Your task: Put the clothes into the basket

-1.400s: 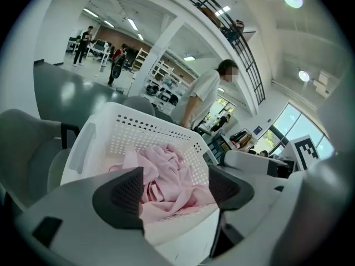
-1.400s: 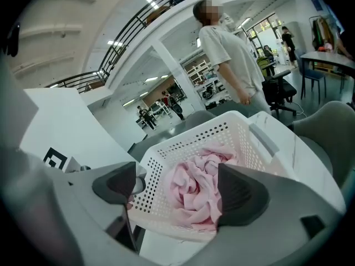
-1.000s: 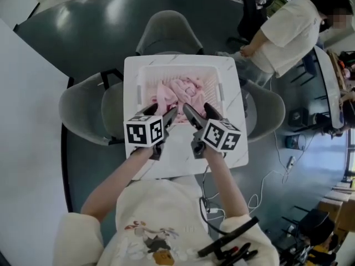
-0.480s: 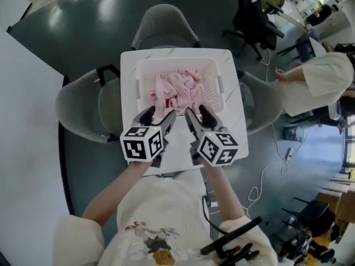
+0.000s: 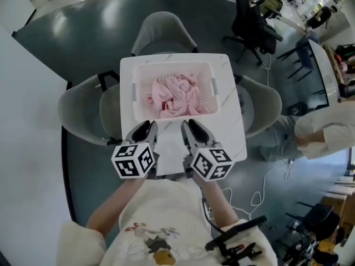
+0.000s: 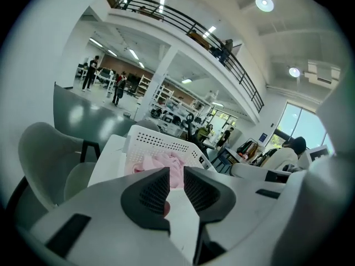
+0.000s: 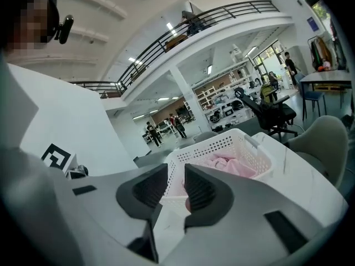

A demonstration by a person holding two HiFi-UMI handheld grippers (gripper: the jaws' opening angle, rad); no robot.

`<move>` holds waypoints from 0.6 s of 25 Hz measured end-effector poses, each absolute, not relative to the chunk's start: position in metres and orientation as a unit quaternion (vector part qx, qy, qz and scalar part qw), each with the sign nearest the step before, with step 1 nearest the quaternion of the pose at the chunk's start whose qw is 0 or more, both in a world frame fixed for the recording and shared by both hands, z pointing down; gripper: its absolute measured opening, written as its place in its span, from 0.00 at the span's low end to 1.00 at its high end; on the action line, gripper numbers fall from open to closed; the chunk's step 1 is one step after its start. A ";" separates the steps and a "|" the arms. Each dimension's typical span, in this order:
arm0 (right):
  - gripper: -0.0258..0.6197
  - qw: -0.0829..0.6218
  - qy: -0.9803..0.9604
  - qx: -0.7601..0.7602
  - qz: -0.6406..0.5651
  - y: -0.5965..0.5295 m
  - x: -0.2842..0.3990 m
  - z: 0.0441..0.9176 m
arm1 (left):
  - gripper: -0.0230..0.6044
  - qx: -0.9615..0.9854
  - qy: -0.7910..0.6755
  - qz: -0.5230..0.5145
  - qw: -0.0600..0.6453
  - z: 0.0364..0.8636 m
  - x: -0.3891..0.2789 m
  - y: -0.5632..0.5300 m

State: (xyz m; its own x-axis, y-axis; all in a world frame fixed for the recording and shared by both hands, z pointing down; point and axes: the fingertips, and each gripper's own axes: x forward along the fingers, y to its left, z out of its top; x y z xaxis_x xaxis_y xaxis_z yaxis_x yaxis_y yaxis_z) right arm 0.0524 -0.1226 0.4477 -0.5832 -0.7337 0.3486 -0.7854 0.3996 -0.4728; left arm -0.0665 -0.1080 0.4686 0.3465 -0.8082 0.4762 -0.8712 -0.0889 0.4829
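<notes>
A white perforated basket (image 5: 173, 64) stands on the white table (image 5: 233, 132) with a heap of pink clothes (image 5: 177, 96) inside it. My left gripper (image 5: 145, 129) and right gripper (image 5: 191, 128) hover side by side over the table's near part, short of the basket's front wall. Both sets of jaws are closing, a narrow gap still shows, and nothing lies between them. In the left gripper view, the left gripper (image 6: 176, 184) points at the basket (image 6: 161, 144) and clothes (image 6: 166, 162). The right gripper (image 7: 176, 190) faces the basket (image 7: 222, 146) and clothes (image 7: 227, 162) too.
Grey chairs ring the table at the far side (image 5: 163, 32), left (image 5: 80, 112) and right (image 5: 263, 107). A person in white (image 5: 324, 129) stands to the right. A black office chair (image 5: 252, 29) sits beyond, and cables lie on the dark floor (image 5: 266, 176).
Both grippers have drawn back from the basket's front wall toward me, and their jaws have narrowed from wide open. The person on the right has moved from the far right to the near right.
</notes>
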 end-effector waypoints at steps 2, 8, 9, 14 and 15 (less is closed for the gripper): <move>0.19 0.038 -0.837 0.450 0.308 -0.114 0.059 0.443 | 0.15 0.736 -0.575 0.045 0.355 0.462 -0.060 -0.100; 0.17 0.035 -0.837 0.453 0.304 -0.090 0.088 0.437 | 0.09 0.746 -0.568 0.057 0.343 0.451 -0.027 -0.071; 0.17 0.034 -0.837 0.454 0.304 -0.086 0.093 0.437 | 0.09 0.746 -0.567 0.058 0.343 0.449 -0.022 -0.065; 0.17 0.032 -0.835 0.459 0.303 -0.064 0.111 0.437 | 0.09 0.760 -0.561 0.062 0.322 0.433 0.001 -0.043; 0.17 0.036 -0.835 0.458 0.302 -0.061 0.113 0.439 | 0.09 0.761 -0.562 0.063 0.317 0.430 0.004 -0.039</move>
